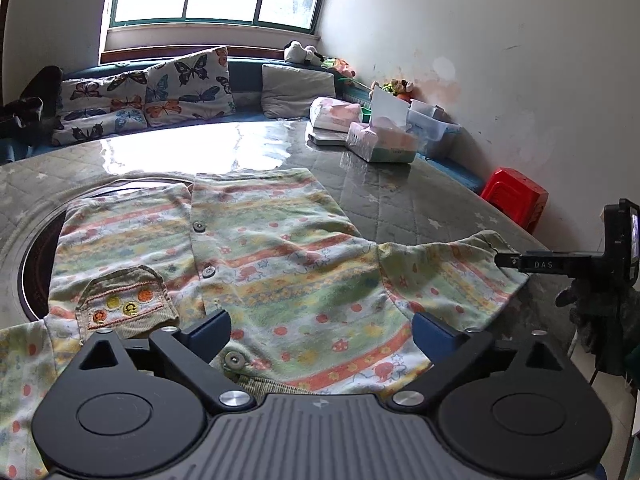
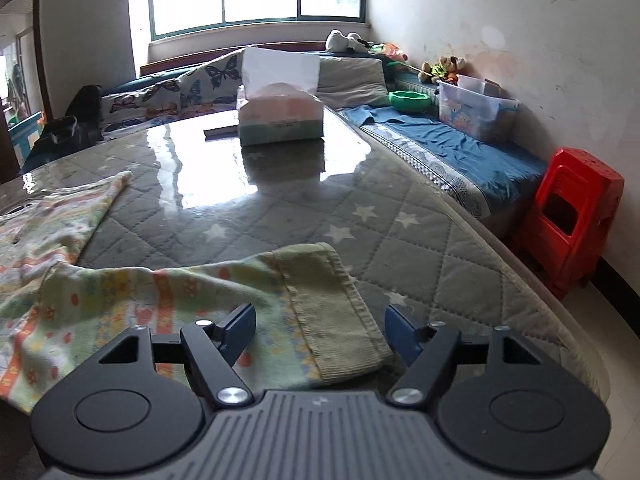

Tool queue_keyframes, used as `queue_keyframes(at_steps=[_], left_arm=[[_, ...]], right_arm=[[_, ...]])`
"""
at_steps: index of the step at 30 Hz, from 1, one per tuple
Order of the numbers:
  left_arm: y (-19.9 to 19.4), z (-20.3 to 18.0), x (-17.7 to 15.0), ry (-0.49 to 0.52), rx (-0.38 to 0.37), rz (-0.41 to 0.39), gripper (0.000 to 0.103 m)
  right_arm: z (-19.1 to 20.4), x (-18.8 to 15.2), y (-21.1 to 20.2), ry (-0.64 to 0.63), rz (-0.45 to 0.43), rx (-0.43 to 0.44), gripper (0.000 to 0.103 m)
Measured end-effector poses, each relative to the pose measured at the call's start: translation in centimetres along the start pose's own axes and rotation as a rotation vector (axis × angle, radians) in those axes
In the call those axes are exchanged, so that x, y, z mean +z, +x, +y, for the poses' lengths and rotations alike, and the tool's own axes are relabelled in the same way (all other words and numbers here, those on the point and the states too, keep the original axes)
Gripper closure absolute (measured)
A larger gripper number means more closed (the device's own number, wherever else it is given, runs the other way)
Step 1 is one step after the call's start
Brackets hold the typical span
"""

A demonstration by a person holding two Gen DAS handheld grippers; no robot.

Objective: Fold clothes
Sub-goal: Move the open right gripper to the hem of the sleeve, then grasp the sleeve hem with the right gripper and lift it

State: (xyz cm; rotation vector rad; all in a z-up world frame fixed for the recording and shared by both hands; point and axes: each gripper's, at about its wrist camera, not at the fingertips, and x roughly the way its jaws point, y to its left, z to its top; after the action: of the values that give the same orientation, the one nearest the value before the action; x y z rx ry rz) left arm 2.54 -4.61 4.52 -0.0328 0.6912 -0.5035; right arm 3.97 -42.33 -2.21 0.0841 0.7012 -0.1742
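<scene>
The little striped shirt [image 1: 256, 264] lies spread, buttoned front up, on the quilted counter [image 2: 400, 240] just ahead of both tongs; my left tongs [image 1: 320, 330] gape wide over its collar end, gripping nothing; my right tongs [image 2: 320, 330] stand open astride the sleeve cuff [image 2: 336, 312], pads not pressing; I judge the sleeve fold is next, needing a pinch on that cuff; far beyond, a clear tub [image 2: 476, 110] holds things I can't make out.
</scene>
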Motion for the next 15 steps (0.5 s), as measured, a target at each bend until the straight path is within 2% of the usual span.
queue_keyframes(at_steps=[10, 13, 15], left_arm=[[0.46, -0.5, 0.17, 0.002, 0.014, 0.017, 0.0], [0.81, -0.68, 0.19, -0.001, 0.017, 0.027, 0.0], [0.97, -0.84, 0.15, -0.002, 0.016, 0.031, 0.0]], right_arm=[[-0.05, -0.8, -0.64, 0.009, -0.013, 0.017, 0.03], [0.18, -0.93, -0.77, -0.001, -0.017, 0.016, 0.035], [0.22, -0.92, -0.82, 0.0, -0.022, 0.017, 0.044]])
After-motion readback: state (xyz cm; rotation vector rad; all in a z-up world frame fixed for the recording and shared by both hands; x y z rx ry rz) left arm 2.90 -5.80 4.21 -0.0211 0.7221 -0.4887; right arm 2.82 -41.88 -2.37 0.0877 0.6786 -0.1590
